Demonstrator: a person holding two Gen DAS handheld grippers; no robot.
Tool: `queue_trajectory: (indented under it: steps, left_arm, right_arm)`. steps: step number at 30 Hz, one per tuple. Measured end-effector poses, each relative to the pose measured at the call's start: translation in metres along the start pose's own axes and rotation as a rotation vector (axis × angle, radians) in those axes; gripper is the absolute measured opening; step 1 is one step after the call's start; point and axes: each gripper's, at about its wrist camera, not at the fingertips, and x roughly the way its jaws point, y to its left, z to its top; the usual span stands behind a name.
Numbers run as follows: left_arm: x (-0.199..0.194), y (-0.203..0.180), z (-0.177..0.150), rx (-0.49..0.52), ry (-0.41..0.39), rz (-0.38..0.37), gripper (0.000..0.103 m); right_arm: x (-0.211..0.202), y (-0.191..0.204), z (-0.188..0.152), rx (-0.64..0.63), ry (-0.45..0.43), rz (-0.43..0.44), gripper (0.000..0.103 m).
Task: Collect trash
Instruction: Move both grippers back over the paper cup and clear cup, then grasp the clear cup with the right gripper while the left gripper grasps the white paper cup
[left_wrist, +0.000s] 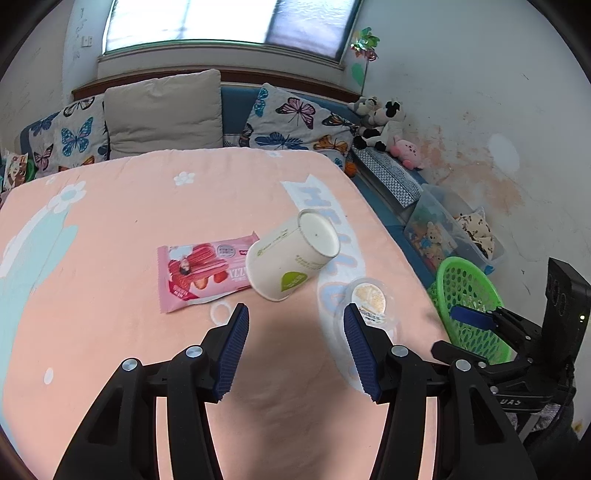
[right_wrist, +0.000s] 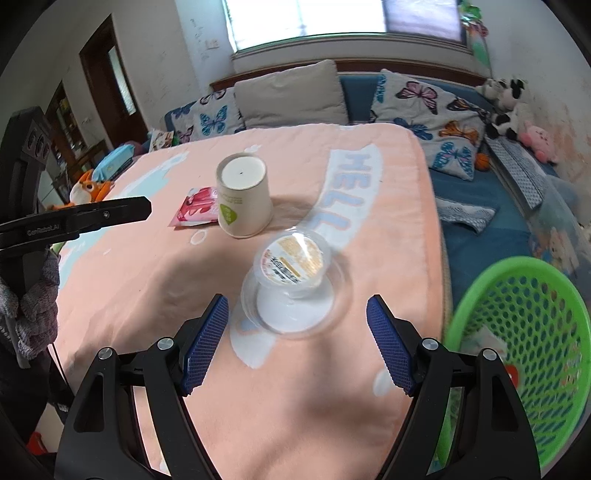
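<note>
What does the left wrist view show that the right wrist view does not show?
Only the left wrist view: the whole pink snack wrapper and a clear storage bin by the wall. Only the right wrist view: a wooden door and an orange plush toy. Both show the upside-down paper cup, the clear plastic cup and the green basket.

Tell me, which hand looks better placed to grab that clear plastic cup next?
The right. The right gripper is open with the clear plastic cup lying straight ahead between its fingers, and the green basket sits just beside it. The left gripper is aimed more toward the paper cup.
</note>
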Motion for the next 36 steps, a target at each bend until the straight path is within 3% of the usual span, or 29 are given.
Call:
queue_trajectory:
  steps: [24, 36]
  left_arm:
    - [0.012, 0.018, 0.001, -0.017, 0.026, 0.017, 0.052]
    - [0.031, 0.009, 0.008, 0.031, 0.044, 0.045, 0.056]
  right_arm:
    - [0.073, 0.009, 0.021, -0.073, 0.076, -0.037, 0.071]
    - [0.079, 0.005, 0.019, -0.065, 0.085, -0.040, 0.066]
